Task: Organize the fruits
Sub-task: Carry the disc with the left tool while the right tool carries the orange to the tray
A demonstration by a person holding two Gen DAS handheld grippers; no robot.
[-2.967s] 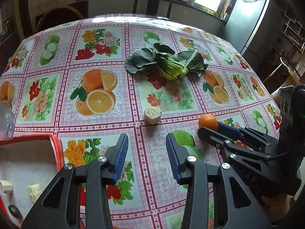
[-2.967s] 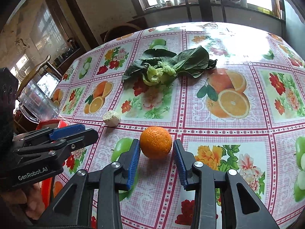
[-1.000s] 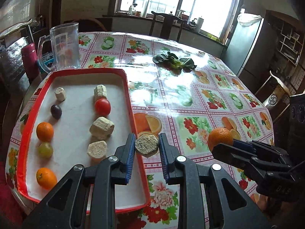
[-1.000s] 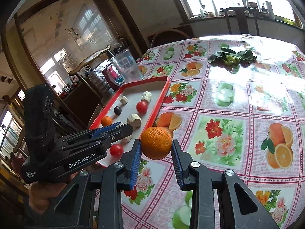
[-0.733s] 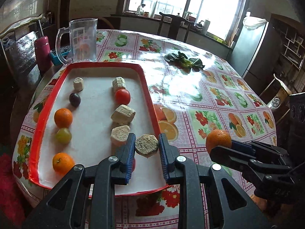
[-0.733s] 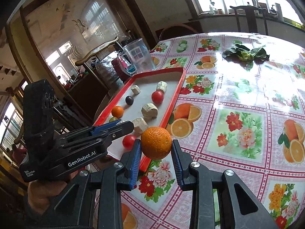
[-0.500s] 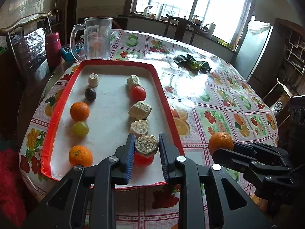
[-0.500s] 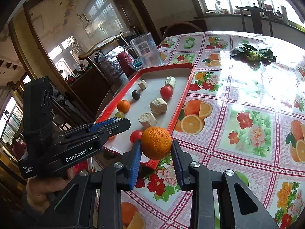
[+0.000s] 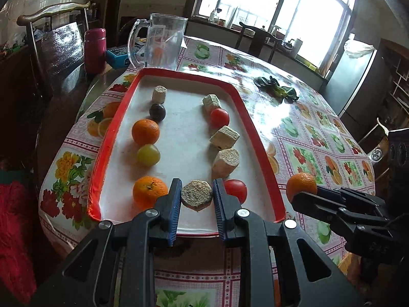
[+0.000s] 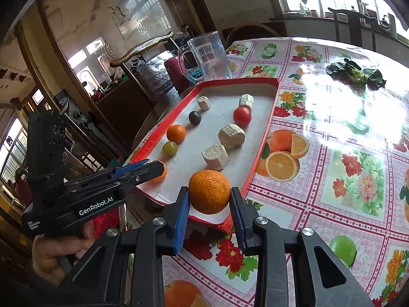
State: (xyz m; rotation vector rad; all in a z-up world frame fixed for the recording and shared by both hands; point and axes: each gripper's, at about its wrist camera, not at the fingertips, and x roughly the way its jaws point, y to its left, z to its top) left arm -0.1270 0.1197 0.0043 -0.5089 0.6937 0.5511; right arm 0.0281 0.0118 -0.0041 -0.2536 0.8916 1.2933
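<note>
My left gripper is shut on a beige hexagonal chunk, held over the near end of the red tray. My right gripper is shut on an orange, hovering above the tray's near right corner. That same orange shows at the right of the left wrist view, beyond the tray's edge. On the tray lie two oranges, a green grape-like fruit, a dark plum, two tomatoes and several beige chunks.
A glass pitcher and a magenta flask stand beyond the tray's far end. Leafy greens lie on the fruit-patterned tablecloth. A wooden chair stands at the left. A hand holds the left gripper.
Both grippers have moved leftward over the table with their loads, from beside the tray to above its near end. The tray now fills more of both views.
</note>
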